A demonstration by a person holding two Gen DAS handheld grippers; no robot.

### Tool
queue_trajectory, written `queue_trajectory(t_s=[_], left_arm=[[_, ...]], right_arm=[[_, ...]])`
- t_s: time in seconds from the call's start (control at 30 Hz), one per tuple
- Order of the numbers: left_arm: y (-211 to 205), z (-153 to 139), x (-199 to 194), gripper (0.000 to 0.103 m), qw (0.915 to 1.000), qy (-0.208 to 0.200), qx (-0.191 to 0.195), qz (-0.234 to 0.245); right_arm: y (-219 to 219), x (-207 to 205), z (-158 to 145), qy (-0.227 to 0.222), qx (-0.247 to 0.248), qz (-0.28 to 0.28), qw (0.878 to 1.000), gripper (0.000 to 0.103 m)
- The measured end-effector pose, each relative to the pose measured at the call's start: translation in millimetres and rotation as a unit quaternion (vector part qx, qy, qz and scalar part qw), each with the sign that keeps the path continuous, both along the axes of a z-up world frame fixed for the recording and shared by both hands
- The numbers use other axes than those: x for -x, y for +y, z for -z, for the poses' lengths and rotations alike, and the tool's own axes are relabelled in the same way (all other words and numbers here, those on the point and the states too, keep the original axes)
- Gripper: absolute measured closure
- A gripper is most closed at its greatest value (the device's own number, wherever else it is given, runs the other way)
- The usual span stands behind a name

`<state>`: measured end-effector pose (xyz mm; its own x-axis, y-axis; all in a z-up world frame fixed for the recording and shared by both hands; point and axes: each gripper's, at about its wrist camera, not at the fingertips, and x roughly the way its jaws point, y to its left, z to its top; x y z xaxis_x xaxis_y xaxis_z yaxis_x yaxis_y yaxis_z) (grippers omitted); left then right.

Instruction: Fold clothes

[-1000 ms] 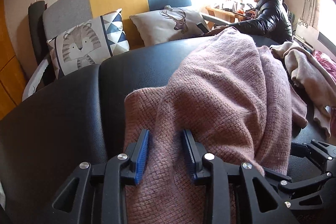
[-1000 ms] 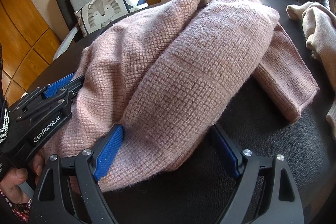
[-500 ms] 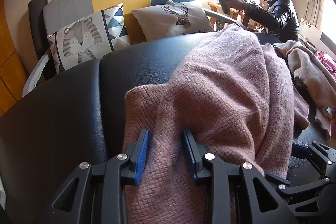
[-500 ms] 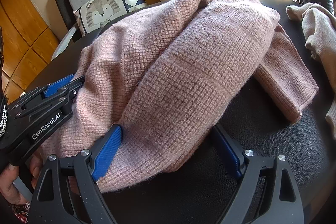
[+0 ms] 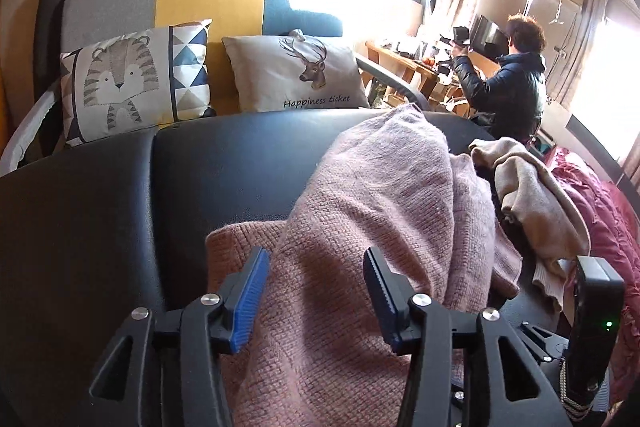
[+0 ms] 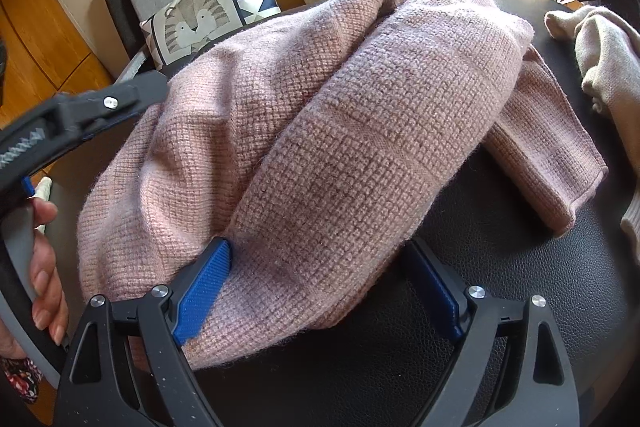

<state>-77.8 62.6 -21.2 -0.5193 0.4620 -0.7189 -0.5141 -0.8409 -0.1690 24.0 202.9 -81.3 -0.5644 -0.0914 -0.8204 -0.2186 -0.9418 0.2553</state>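
The pink knitted sweater (image 6: 328,131) lies heaped on the black padded table (image 6: 500,307), and everything else is placed here from that heap. Nearest, at its front hem, the right gripper (image 6: 320,287) stands with its jaws spread wide; a thick fold of the knit sits between the blue pads (image 6: 204,283), the left pad touching the wool and the right pad just clear of it, so nothing is clamped. At the heap's left side the left gripper (image 5: 316,291) has its jaws opening, a ridge of the sweater running up between them; its blue pad (image 5: 250,297) lies against the knit while the other stands off from it, and the cloth is not pinched. In the right wrist view that same tool enters from the left edge, held by a hand (image 6: 40,267) whose fingers curl round the grey handle. To the right of the sweater, beside its folded sleeve, lies a beige garment (image 5: 532,203), and further right a dark red quilted cloth (image 5: 600,223). Beyond the heap, past the table's far edge, a sofa back in grey, yellow and blue carries a tiger cushion (image 5: 132,83) and a deer cushion (image 5: 296,75). Farthest off, behind the sweater's right end, a person in a dark jacket (image 5: 512,87) sits at a wooden desk by the bright window.
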Motion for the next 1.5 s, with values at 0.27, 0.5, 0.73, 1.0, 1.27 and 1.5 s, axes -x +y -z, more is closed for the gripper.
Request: queue_trajectory(t_s=[0.27, 0.5, 0.73, 1.0, 1.27, 1.5], left_arm=[[25.6, 26.3, 0.1, 0.04, 0.996, 0.011, 0.086, 0.02], [20.4, 23.5, 0.1, 0.039, 0.996, 0.005, 0.086, 0.02], [-7.7, 8.2, -0.6, 0.039, 0.9979, 0.004, 0.064, 0.003], [-35.5, 25.7, 6.4, 0.039, 0.9975, -0.046, 0.053, 0.009], [-34.3, 13.3, 3.9, 0.039, 0.9985, -0.005, 0.055, 0.003], [-48.2, 11.0, 1.2, 0.039, 0.9991, 0.001, 0.035, -0.023]], right_arm=[[0.5, -0.9, -2.6, 0.002, -0.003, 0.0, 1.0, 0.012], [1.2, -1.3, -5.4, 0.005, -0.002, -0.002, 1.0, 0.012], [2.8, -3.9, -6.5, 0.005, -0.002, -0.003, 1.0, 0.012], [3.1, -4.3, -9.0, 0.002, -0.003, -0.003, 1.0, 0.011], [4.7, -5.2, -11.9, 0.003, -0.002, -0.004, 1.0, 0.011], [5.6, -6.8, -12.7, 0.004, -0.004, -0.004, 1.0, 0.011]])
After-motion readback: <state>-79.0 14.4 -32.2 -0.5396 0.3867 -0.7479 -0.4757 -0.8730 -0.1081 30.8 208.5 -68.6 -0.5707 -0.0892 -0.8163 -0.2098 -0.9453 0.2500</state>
